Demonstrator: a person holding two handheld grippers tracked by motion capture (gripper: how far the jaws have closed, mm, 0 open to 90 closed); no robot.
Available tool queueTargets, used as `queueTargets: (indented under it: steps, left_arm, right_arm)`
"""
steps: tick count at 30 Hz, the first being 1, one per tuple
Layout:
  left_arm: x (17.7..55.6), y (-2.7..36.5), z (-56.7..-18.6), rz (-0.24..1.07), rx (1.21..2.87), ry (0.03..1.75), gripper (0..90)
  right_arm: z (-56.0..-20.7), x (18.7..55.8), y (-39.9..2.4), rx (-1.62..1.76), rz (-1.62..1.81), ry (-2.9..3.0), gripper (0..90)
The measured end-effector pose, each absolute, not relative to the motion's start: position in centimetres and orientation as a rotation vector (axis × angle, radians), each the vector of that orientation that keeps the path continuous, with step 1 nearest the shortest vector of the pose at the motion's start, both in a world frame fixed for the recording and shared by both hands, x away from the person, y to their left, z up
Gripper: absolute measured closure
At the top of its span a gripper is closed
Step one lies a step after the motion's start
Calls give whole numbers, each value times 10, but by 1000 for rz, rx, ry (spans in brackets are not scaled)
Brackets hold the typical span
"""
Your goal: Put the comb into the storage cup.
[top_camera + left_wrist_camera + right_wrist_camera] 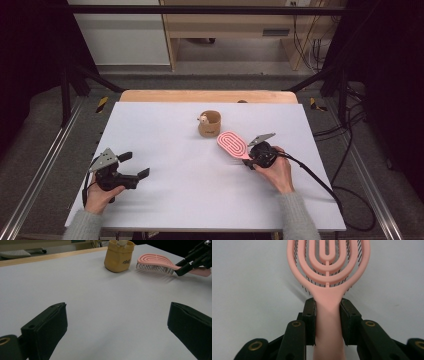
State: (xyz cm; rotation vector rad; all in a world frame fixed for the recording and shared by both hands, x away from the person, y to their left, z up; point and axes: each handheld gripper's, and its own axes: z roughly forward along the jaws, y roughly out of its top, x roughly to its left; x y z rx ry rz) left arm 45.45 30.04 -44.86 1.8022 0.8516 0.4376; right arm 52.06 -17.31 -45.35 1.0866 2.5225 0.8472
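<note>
A: Where is the brush (233,144)?

B: Right of the tabletop's (165,150) middle, just beside the pouch (210,124). The right gripper (328,308) pinches its handle from both sides, head pointing toward the far edge, bristles down.

A: Why hold it by the neck?

B: Probably for control: the head stays free and level, and in the left gripper view the bristles look just clear of the surface.

A: And the left gripper (136,166)?

B: Spread wide with nothing in it, parked near the near-left corner, seemingly kept out of the way.
</note>
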Motion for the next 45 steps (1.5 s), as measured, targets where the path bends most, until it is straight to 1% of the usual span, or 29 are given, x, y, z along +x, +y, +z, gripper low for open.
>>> queueTargets:
  steps: [45]
  left_arm:
    - [455, 296, -448, 431, 1807, 858, 26]
  right_arm:
    - [-422, 500, -190, 1054, 1059, 2405, 692]
